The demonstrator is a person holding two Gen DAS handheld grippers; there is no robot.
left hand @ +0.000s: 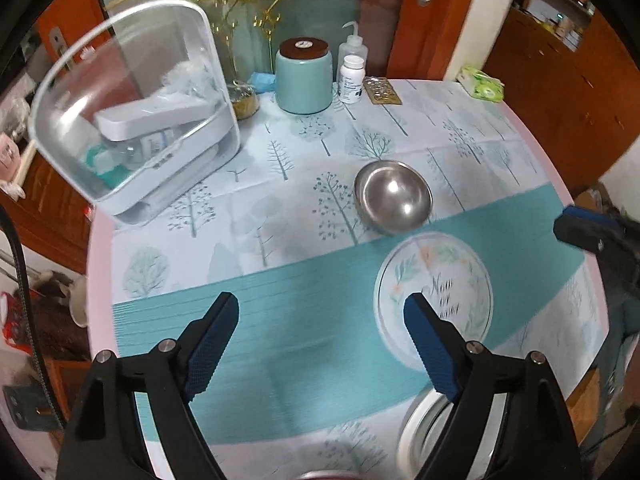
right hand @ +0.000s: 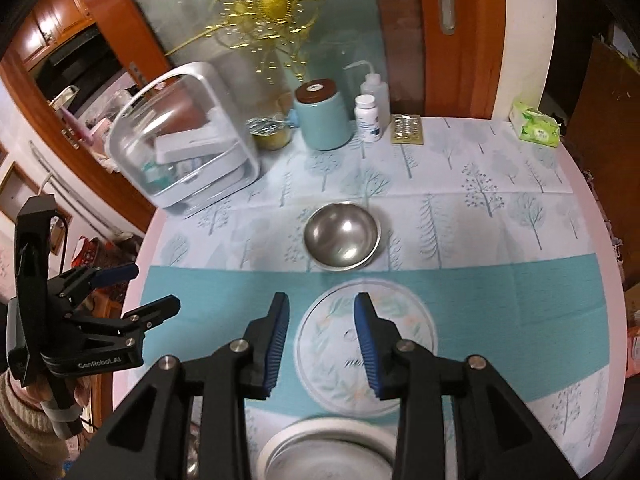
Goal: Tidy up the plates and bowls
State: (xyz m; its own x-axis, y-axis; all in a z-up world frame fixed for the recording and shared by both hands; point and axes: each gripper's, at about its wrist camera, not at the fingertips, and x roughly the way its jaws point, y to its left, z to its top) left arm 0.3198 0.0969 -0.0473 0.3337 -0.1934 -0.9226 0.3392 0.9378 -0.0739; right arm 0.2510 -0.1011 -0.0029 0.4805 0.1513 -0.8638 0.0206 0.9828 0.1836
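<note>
A steel bowl (left hand: 393, 197) (right hand: 342, 236) stands upright mid-table. In front of it lies a flat floral plate (left hand: 448, 280) (right hand: 332, 356). A white-rimmed metal dish (left hand: 416, 428) (right hand: 320, 456) sits at the near table edge. My left gripper (left hand: 320, 320) is open and empty above the teal band, left of the plate; it also shows in the right wrist view (right hand: 136, 288) off the table's left side. My right gripper (right hand: 322, 320) is open and empty, hovering over the plate's near-left part; one of its fingers (left hand: 580, 228) shows at the right edge of the left wrist view.
A clear-lidded white box (left hand: 136, 120) (right hand: 188, 148) stands at back left. A teal canister (left hand: 304, 76) (right hand: 322, 116), pill bottle (left hand: 352, 79) (right hand: 368, 118), squeeze bottle (right hand: 374, 88), blister pack (left hand: 382, 90) (right hand: 407, 129) and green tissue pack (left hand: 480, 82) (right hand: 534, 127) line the back edge.
</note>
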